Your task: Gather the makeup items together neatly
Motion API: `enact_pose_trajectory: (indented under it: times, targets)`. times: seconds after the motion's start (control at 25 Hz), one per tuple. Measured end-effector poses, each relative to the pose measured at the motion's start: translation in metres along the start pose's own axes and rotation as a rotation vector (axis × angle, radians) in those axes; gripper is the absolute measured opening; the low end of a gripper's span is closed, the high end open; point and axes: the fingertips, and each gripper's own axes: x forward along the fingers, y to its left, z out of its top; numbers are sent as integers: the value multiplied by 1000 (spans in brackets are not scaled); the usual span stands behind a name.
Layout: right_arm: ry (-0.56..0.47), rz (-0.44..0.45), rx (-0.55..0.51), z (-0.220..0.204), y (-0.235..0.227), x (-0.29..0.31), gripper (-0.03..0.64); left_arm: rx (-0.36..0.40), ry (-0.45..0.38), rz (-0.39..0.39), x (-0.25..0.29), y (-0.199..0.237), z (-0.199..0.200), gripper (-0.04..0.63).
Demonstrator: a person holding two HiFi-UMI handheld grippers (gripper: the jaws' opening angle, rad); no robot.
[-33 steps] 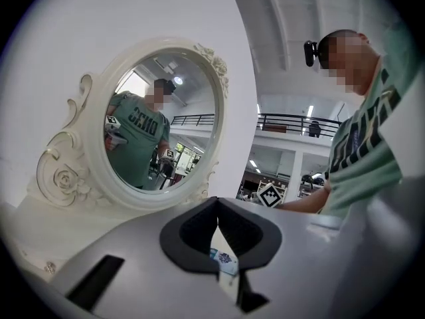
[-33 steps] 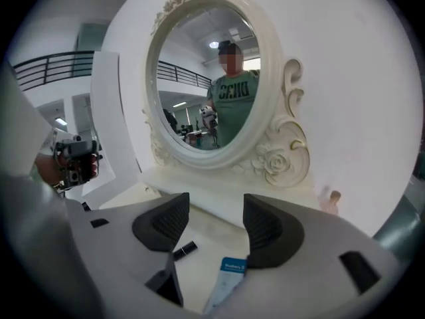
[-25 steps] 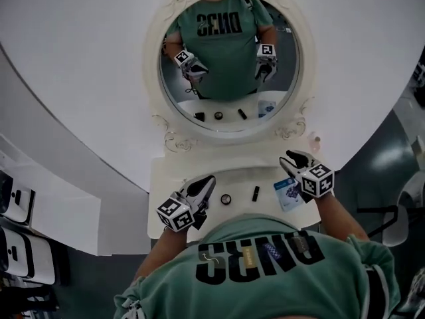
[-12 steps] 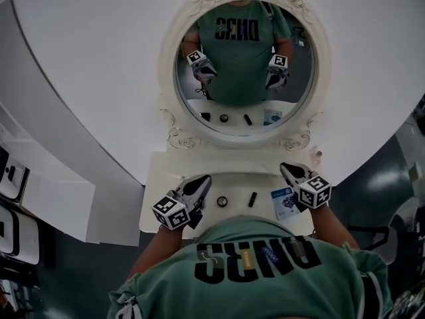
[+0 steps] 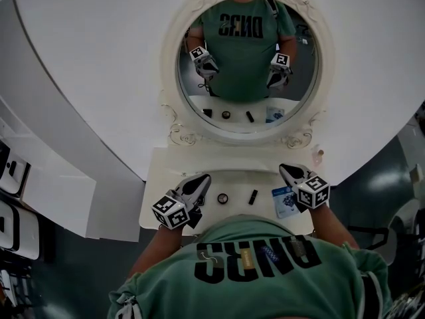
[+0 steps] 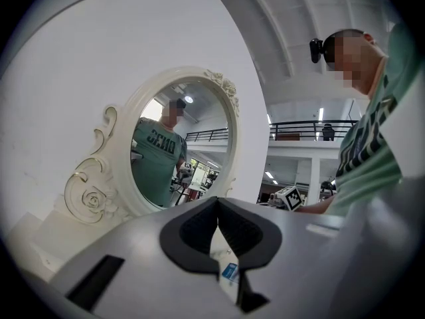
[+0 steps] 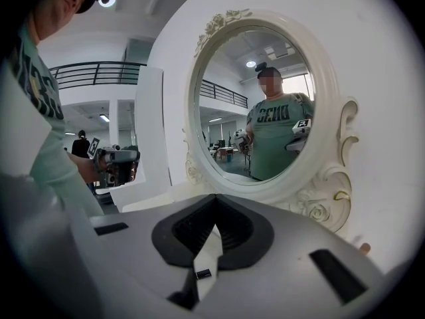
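On the white vanity table (image 5: pixel 166 178) lie a small round compact (image 5: pixel 225 198), a black lipstick tube (image 5: pixel 254 196) and a blue-and-white packet (image 5: pixel 284 201). My left gripper (image 5: pixel 202 178) hovers over the table's left part, left of the compact, shut and empty. A dark item at its rear is mostly hidden. My right gripper (image 5: pixel 284 169) hangs over the packet's far side, also shut with nothing in it. Below the left gripper (image 6: pixel 217 203) the packet (image 6: pixel 230 271) shows. Below the right gripper (image 7: pixel 214 198) the tube (image 7: pixel 203 274) shows.
An oval mirror in an ornate white frame (image 5: pixel 174 135) stands at the table's back and reflects the person, both grippers and the items. A small pale bottle (image 5: pixel 319 153) stands by the frame's right foot. The table's front edge meets the person's green shirt.
The head view has shifted, so the mirror and table sit a little differently in frame. Both grippers stay over the same spots on the table.
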Motion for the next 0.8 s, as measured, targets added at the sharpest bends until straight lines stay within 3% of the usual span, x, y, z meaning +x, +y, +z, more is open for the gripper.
enact_pose_trajectory:
  times: [0.8]
  targets:
    - [22,17,-4,-8,0,0,-6,1,16,-8,3,-2,-2,9]
